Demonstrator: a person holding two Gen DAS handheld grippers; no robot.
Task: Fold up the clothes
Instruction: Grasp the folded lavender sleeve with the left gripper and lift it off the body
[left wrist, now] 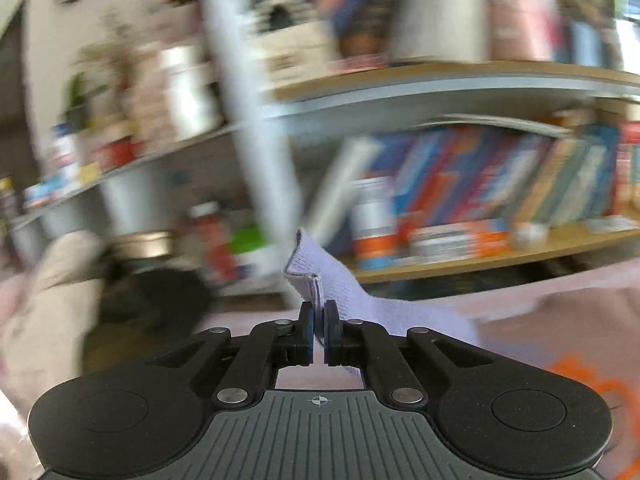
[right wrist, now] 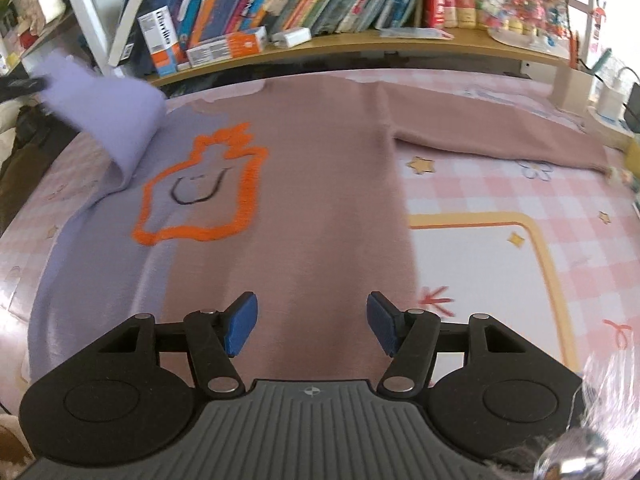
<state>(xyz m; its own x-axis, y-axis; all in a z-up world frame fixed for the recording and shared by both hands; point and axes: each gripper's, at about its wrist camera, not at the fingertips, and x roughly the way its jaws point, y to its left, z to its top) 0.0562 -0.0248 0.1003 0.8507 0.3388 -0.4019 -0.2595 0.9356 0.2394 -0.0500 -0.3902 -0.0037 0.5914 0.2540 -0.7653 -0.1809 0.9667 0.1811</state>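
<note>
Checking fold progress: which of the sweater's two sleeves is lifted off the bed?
The lilac sleeve, pinched in the left gripper and raised. The dusty-pink sleeve lies flat on the checked bedsheet.

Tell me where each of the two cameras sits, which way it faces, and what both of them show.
Left wrist: rides the left gripper, facing blurred bookshelves; its jaws are shut on the lifted lilac knitted sleeve.
Right wrist: rides the right gripper, angled down at the mauve-and-lilac sweater with an orange outline on the pink checked cover; its jaws are open and hold nothing.
Shared: the lilac sleeve, the left gripper's tip at the right view's left edge, the wooden shelf of books.
</note>
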